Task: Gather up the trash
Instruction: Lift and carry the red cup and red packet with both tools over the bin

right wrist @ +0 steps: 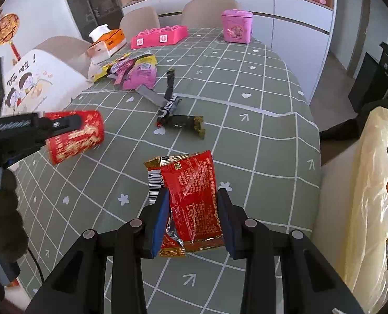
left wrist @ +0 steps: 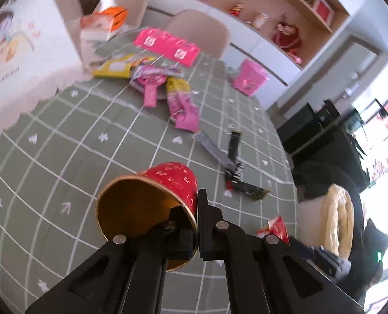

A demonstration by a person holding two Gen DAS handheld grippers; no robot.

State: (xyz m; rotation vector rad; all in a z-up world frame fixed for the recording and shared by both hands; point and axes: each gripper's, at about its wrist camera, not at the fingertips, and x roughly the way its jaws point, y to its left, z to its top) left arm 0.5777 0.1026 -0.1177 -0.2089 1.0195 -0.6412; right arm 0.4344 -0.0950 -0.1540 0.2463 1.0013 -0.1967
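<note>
While the green checked tablecloth stretched wide under all that litter, the cream plastic bin bag waited at the right edge, near side. Over at the left, the left gripper had the red paper cup with gold lettering pinched by its rim, one finger inside the gold-lined mouth, one outside, and the cup lay tipped on its side. It looked light and thin-walled, easily crushed, so the rim was a fair hold, though it could have buckled under a hard squeeze. Nearer, in the middle, the right gripper straddled the red foil snack wrapper with its blue pads on either side; the jaws stood part open, and whether they actually pressed the foil could not be told. That wrapper looked limp, crinkly and slippery, best pinched across its middle. Farther off lay dark candy wrappers, then pink and yellow sachets at far left.
</note>
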